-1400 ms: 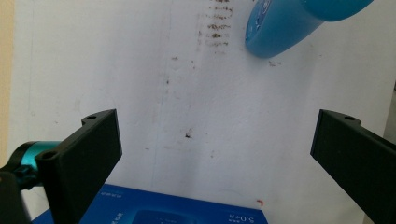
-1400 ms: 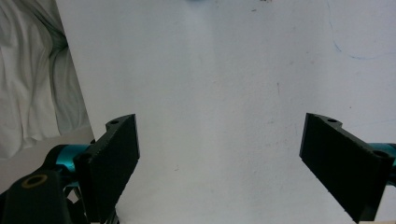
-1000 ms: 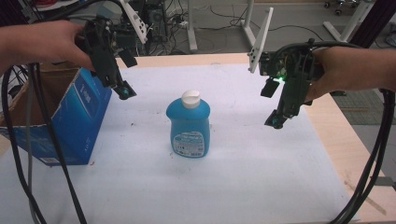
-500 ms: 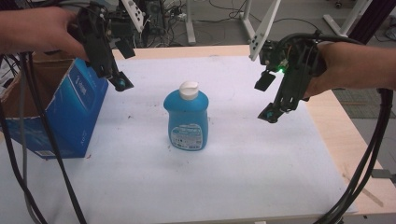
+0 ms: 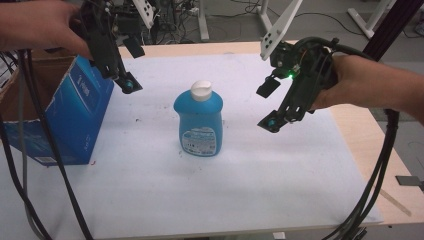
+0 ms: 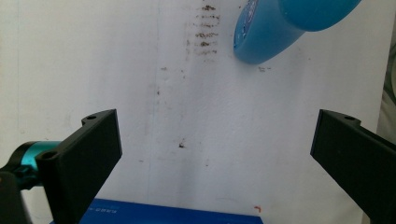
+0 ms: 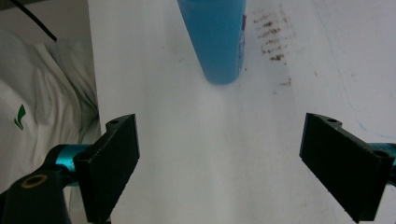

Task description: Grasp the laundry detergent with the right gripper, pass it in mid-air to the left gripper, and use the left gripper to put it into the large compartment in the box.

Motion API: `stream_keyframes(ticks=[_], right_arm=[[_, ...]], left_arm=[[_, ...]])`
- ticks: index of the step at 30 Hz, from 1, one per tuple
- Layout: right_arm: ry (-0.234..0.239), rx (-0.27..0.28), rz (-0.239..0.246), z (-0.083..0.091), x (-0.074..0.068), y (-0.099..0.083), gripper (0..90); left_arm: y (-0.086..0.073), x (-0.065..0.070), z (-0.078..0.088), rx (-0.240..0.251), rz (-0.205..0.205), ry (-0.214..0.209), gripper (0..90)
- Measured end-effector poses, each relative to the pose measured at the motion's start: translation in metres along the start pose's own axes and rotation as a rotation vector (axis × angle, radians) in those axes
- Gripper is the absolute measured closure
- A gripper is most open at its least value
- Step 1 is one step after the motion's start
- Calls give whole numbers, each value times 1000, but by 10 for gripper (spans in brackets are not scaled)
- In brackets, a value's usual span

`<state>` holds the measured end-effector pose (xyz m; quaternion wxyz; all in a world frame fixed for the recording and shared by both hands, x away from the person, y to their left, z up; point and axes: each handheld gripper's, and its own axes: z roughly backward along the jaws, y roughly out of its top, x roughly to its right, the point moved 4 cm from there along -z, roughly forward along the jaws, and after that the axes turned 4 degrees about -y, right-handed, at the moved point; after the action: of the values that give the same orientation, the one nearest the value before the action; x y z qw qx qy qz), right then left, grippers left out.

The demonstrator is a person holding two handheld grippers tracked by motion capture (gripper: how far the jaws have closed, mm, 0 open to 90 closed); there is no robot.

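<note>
A blue bottle (image 5: pixel 199 122) with a white cap stands upright in the middle of the white sheet (image 5: pixel 250 190). My left gripper (image 5: pixel 131 67) hovers up and to the left of it, jaws wide apart, nothing between them. My right gripper (image 5: pixel 270 105) hangs to the bottle's right at about shoulder height, also open and empty. The left gripper view has the bottle (image 6: pixel 280 28) far off beyond the open left gripper (image 6: pixel 215 158). Ahead of the open right gripper (image 7: pixel 219 163), the right gripper view shows the bottle (image 7: pixel 215 37).
A blue carton (image 5: pixel 75 115) leans at the left edge beside a cardboard box (image 5: pixel 30 75); its top edge (image 6: pixel 173 215) lies under my left gripper. Black cables trail off both sides. The wooden table edge (image 5: pixel 360 130) lies bare on the right.
My right gripper has drifted left, closer to the bottle. My left gripper has barely shifted. Both stay open.
</note>
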<state>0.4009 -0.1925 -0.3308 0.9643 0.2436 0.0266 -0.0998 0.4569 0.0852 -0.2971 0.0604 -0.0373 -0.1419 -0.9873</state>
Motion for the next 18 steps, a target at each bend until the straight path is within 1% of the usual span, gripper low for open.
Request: stream_keyframes(ticks=[3, 8, 9, 10, 13, 18], right_arm=[[-4, 28, -3, -6, -1, 1, 115], [-14, 48, -4, -17, -1, 1, 115], [-14, 48, -4, -17, -1, 1, 115], [-17, 57, -4, -19, -1, 2, 115], [-24, 83, -4, -21, 0, 5, 115], [-21, 107, -3, -26, -1, 9, 115]], left_arm=[[0, 0, -1, -3, -5, -4, 19], [0, -1, -2, -3, -2, -5, 19], [0, -1, -2, -3, -2, -5, 19], [0, -1, -2, -8, -7, -7, 20], [-1, 0, -2, -7, -5, -7, 19], [0, 1, -3, -3, -9, -6, 19]])
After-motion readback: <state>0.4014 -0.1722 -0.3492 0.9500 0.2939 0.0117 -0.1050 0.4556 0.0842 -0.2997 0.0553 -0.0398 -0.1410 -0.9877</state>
